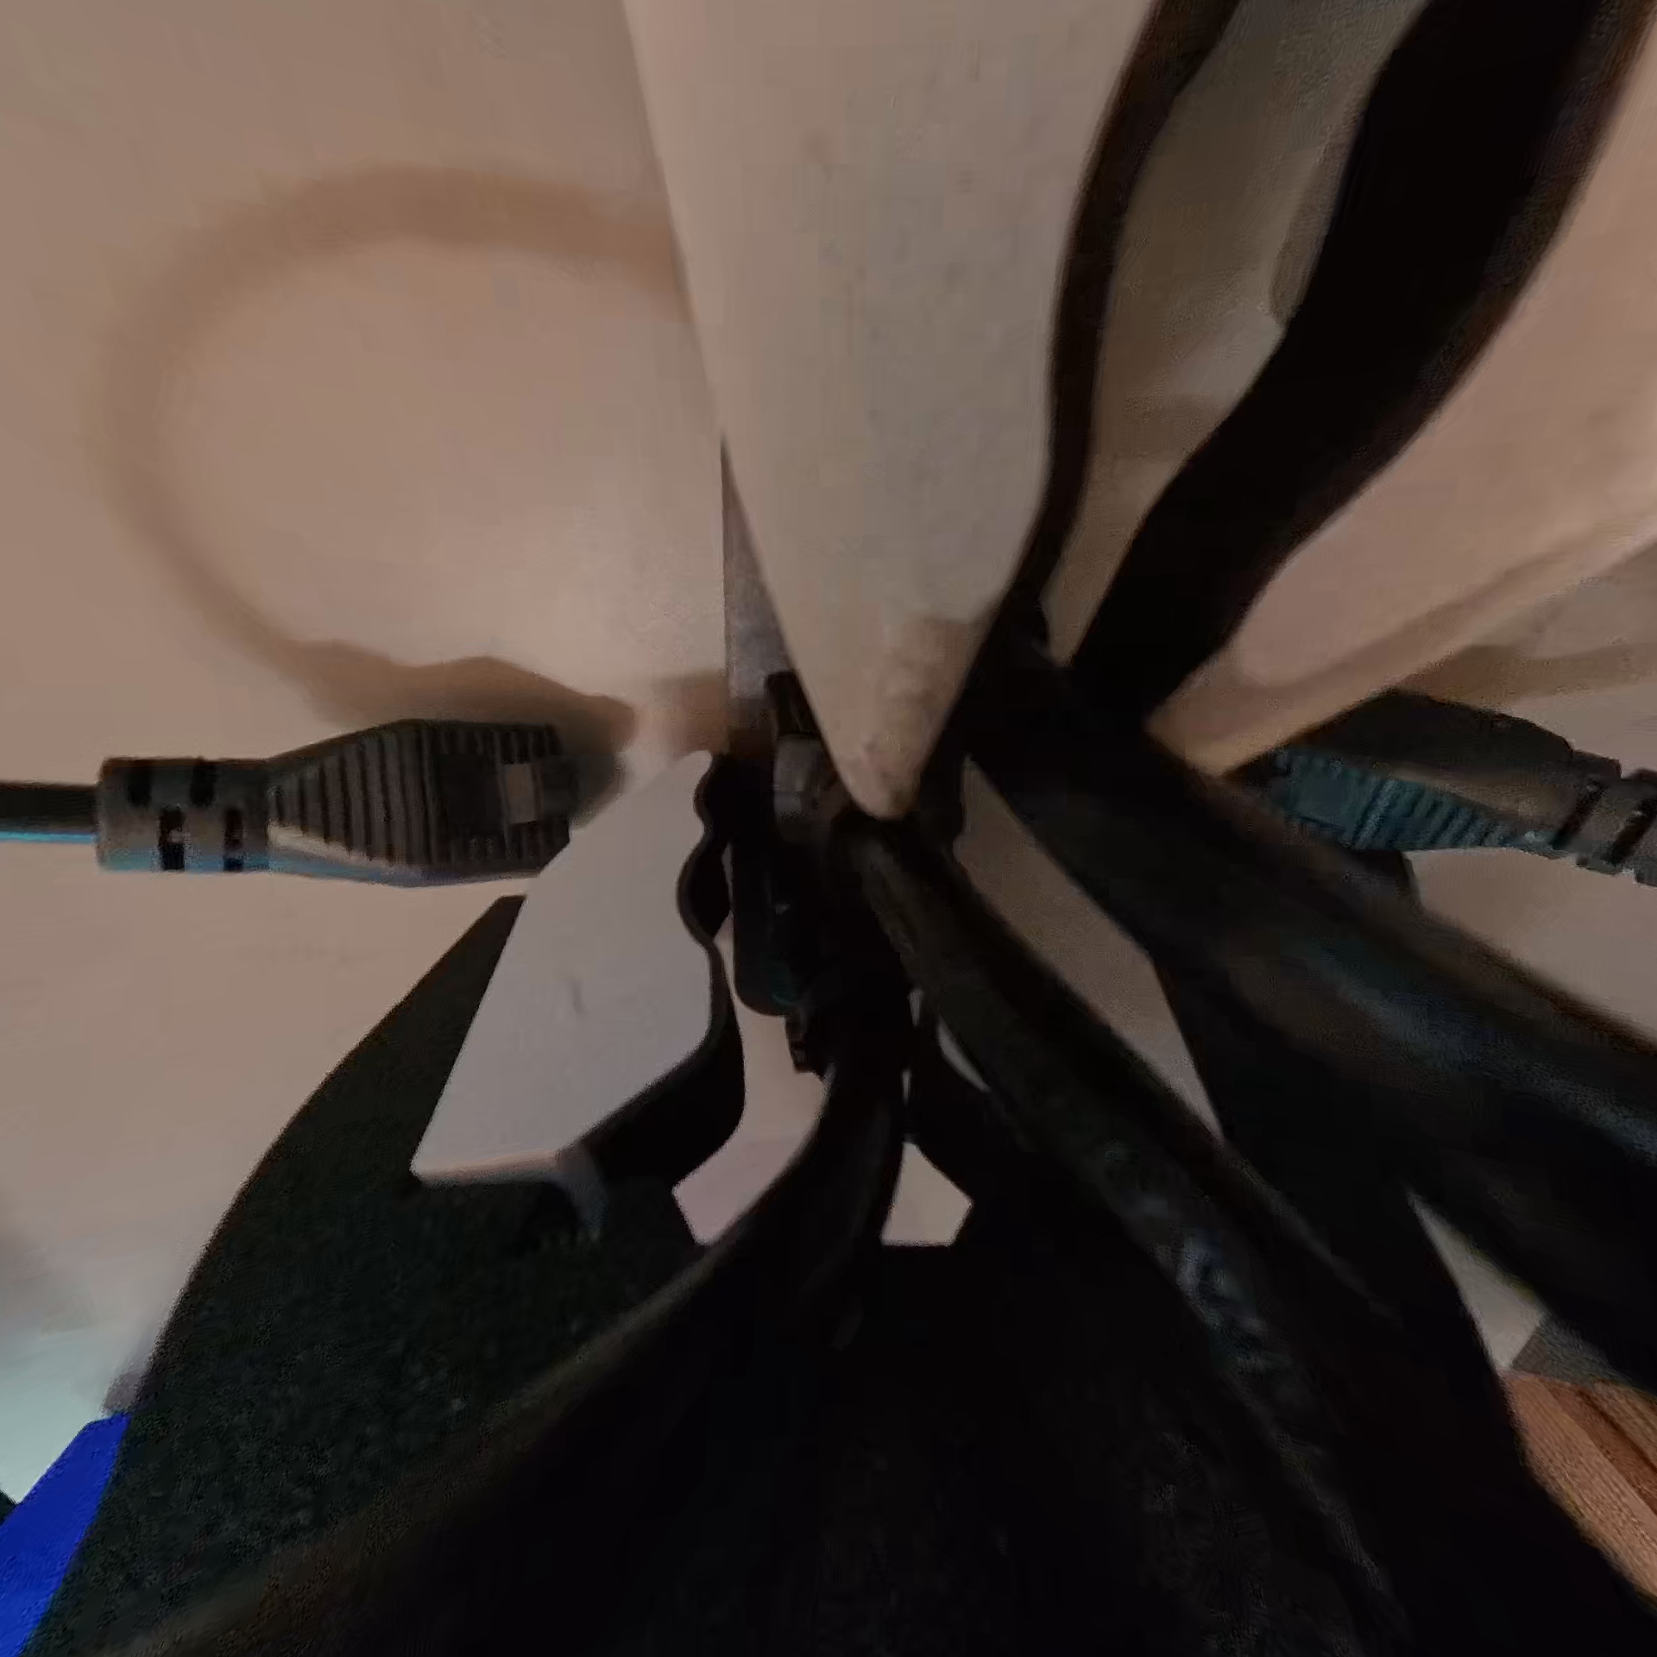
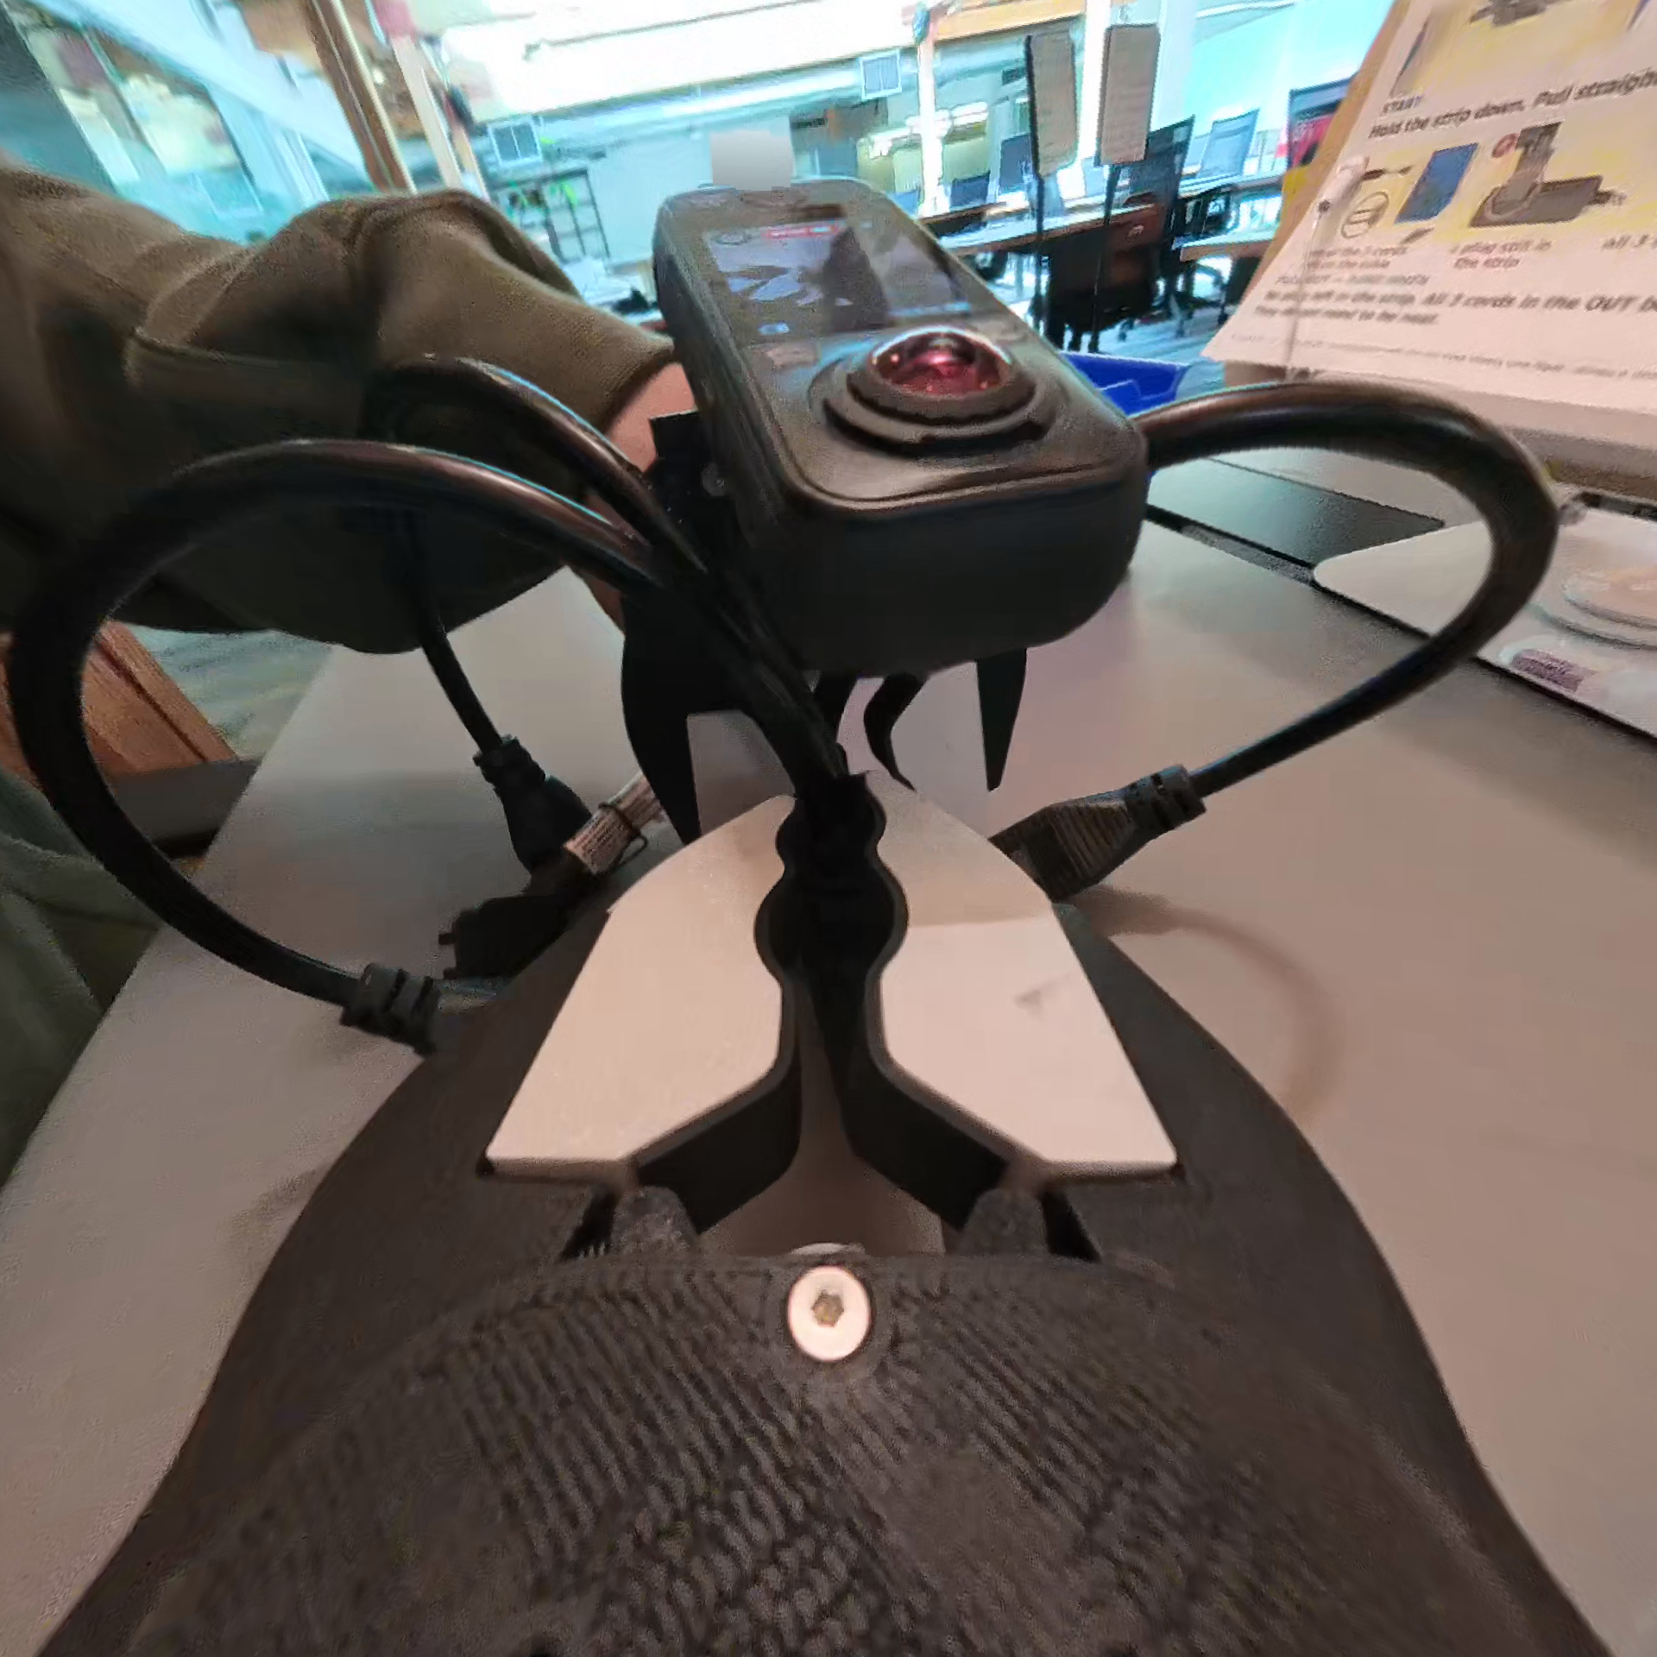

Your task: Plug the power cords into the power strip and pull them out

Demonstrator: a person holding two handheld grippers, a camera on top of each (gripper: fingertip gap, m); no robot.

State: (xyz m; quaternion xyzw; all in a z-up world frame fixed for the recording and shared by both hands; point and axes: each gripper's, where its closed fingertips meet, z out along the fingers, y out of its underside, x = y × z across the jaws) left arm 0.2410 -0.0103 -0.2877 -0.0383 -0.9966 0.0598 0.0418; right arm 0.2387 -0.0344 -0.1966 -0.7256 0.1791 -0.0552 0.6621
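In the right wrist view my right gripper [image 2: 829, 811] is shut on a bundle of black power cords [image 2: 807, 717]. The cords loop out to both sides. Their plugs lie on the pale table [image 2: 1300, 807], one on the right [image 2: 1080, 834] and two on the left [image 2: 538, 829] [image 2: 394, 1004]. The left gripper, with its camera [image 2: 897, 386], faces me just beyond the bundle. In the blurred left wrist view my left gripper [image 1: 834, 807] is closed around the same bundle [image 1: 897, 897]. A grey plug lies on each side of it, left [image 1: 377, 798] and right [image 1: 1435, 802]. No power strip is in view.
A person's green sleeve [image 2: 269, 341] holds the left gripper. A printed instruction sheet [image 2: 1479, 224] stands at the back right with a blue bin [image 2: 1130, 377] beside it. A white tray [image 2: 1479, 574] lies at the right. The table's edge runs along the left, over a wooden piece [image 2: 143, 717]. My right fingertips sit around 9 centimeters from my left ones.
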